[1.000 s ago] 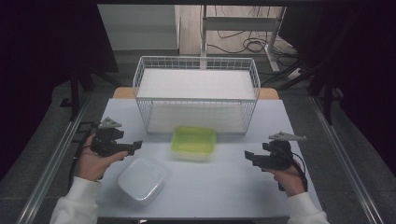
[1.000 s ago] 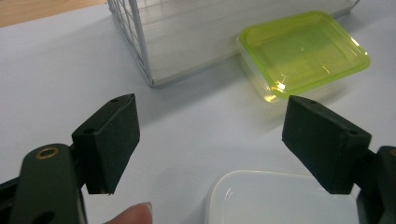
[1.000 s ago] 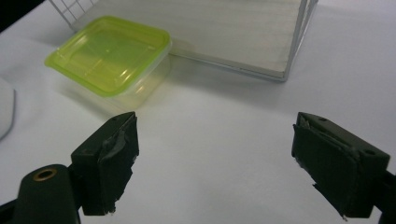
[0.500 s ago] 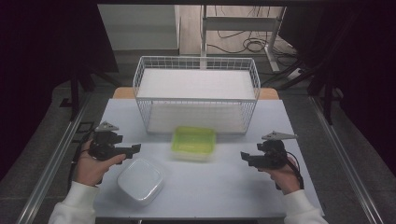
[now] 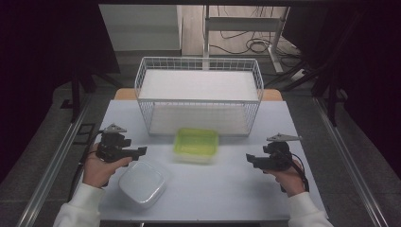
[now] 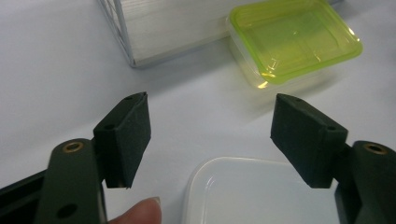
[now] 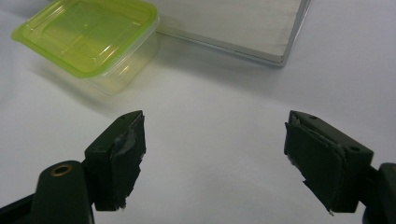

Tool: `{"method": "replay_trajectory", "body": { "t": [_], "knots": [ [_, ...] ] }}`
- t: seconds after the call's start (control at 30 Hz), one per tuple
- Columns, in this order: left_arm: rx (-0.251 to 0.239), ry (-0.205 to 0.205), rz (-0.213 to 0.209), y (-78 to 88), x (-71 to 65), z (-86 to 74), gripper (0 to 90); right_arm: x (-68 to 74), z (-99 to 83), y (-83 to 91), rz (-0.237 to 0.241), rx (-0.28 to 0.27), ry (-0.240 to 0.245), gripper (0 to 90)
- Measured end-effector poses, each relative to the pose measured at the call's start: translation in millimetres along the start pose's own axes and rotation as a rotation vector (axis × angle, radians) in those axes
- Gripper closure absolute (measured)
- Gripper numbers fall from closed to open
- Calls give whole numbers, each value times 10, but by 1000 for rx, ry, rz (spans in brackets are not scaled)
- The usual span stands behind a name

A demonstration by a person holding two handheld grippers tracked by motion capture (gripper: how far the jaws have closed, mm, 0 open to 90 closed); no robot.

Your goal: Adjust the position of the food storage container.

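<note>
Since nothing was gripped yet, held the left tongs spread above the white bench, just over the far edge of the white rounded-square plastic tub, probably to line up a grasp on its rim. Had just been narrowing those jaws a little, with nothing pressed between them and the tub lying below, untouched, at the near left of the bench. Held the right tongs likewise released and empty, well apart on the other side, aimed inward toward the clear plastic box with the lime-green lid. Found that box at mid-bench, just before the white wire basket, within reach of either hand and probably bound for the basket.
</note>
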State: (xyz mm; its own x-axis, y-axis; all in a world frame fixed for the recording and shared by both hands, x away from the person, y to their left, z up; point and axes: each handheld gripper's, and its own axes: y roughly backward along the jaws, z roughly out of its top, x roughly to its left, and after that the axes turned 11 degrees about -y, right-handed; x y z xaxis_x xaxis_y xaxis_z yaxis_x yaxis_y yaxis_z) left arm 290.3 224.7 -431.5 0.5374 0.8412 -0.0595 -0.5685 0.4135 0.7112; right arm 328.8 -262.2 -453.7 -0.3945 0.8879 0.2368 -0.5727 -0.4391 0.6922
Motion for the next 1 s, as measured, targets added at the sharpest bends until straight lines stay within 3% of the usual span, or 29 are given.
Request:
{"method": "replay_trajectory", "body": {
  "t": [0.2, 0.47, 0.53, 0.57, 0.6, 0.63, 0.67, 0.83, 1.0],
  "knots": [
    [-1, -8, -43, -19, -52, 171, 399, -21, 16, 10, 3, -2, -18, 208],
    [56, -53, -78, -125, -127, 528, 508, -19, 21, 4, 2, 2, -25, 208],
    [67, -31, -100, -213, -95, 595, 616, -21, 18, 0, -1, 4, -25, 208],
    [82, -22, -136, -259, -68, 624, 718, -21, 16, 0, -3, 6, -25, 208],
    [82, -22, -136, -259, -68, 624, 784, -21, 16, 0, -3, 6, -25, 208],
    [103, -4, -175, -364, -31, 665, 824, -20, 15, 7, -1, 6, -31, 208],
    [114, -2, -176, -415, -20, 682, 852, -20, 15, 11, 1, 5, -33, 208],
    [167, 22, -181, -688, 14, 742, 898, -35, 10, 3, -3, 8, -42, 208],
    [210, 38, -159, -932, 9, 781, 900, -50, -4, -28, -18, 23, -45, 208]
  ]
}}
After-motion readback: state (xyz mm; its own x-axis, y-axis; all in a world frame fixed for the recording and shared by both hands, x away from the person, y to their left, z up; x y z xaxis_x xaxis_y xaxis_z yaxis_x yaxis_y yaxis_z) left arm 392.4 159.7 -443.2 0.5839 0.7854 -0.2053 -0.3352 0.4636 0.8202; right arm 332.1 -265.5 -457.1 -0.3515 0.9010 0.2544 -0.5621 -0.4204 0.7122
